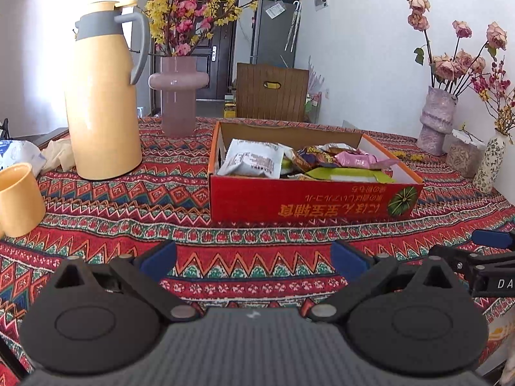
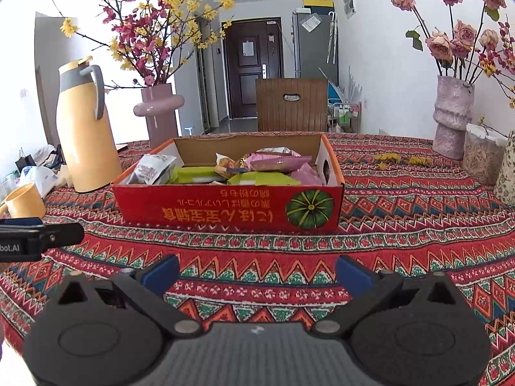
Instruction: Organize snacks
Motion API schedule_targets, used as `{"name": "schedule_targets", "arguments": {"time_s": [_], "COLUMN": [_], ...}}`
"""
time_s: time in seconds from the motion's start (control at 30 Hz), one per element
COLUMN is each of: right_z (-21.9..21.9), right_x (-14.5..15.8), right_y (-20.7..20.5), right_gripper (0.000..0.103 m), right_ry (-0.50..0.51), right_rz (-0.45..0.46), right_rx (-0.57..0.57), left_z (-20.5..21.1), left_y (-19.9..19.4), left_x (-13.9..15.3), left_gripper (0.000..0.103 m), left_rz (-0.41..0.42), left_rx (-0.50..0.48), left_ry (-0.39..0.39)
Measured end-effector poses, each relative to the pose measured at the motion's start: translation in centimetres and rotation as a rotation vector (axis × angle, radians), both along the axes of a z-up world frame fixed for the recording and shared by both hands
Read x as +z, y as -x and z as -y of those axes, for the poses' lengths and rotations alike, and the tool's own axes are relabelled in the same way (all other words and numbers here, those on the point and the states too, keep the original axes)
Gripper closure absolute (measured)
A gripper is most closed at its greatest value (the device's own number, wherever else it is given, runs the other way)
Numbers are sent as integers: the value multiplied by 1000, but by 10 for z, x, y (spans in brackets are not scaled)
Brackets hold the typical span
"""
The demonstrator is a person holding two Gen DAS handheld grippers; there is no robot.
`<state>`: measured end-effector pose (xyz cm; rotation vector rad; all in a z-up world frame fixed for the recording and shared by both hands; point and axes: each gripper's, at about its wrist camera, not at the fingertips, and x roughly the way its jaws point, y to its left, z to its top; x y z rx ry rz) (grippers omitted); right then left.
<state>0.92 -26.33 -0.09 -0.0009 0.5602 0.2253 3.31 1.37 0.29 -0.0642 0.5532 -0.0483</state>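
A red cardboard box (image 1: pixel 309 201) (image 2: pixel 225 207) with a pumpkin picture stands on the patterned tablecloth. Inside lie several snack packets: a white one (image 1: pixel 251 160) (image 2: pixel 151 169) at the left, green ones (image 1: pixel 347 173) (image 2: pixel 196 173) and pink ones (image 1: pixel 352 159) (image 2: pixel 280 160). My left gripper (image 1: pixel 254 257) hovers over the cloth in front of the box, open and empty. My right gripper (image 2: pixel 257 273) is also open and empty, a little nearer than the box. Each gripper shows at the edge of the other's view.
A yellow thermos jug (image 1: pixel 103 96) (image 2: pixel 85 128) and a yellow mug (image 1: pixel 19 199) (image 2: pixel 25 201) stand left of the box. A pink vase (image 1: pixel 178 93) (image 2: pixel 159 109) holds flowers behind. A lilac vase (image 1: pixel 436 119) (image 2: pixel 452 115), jar and patterned vase stand at the right. A wooden chair (image 2: pixel 291 104) faces the far edge.
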Motion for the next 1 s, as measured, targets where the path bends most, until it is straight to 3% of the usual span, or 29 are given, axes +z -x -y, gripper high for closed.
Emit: {"name": "schedule_targets", "arguments": {"time_s": [0.23,1.0], "right_z": [3,4], "right_x": [-6,-7], "right_y": [3,3], "right_gripper": [0,0], "right_ry": [1,-1], "right_rz": [-29,-32], "right_rx": [-9,-11], "left_z": [4,11], "left_y": [6,12], "left_x": [-10,-7], "left_gripper": [0,0], "left_rz": [-39,-32], "left_rx": [-9,-30], "left_ry": [-17,-22]}}
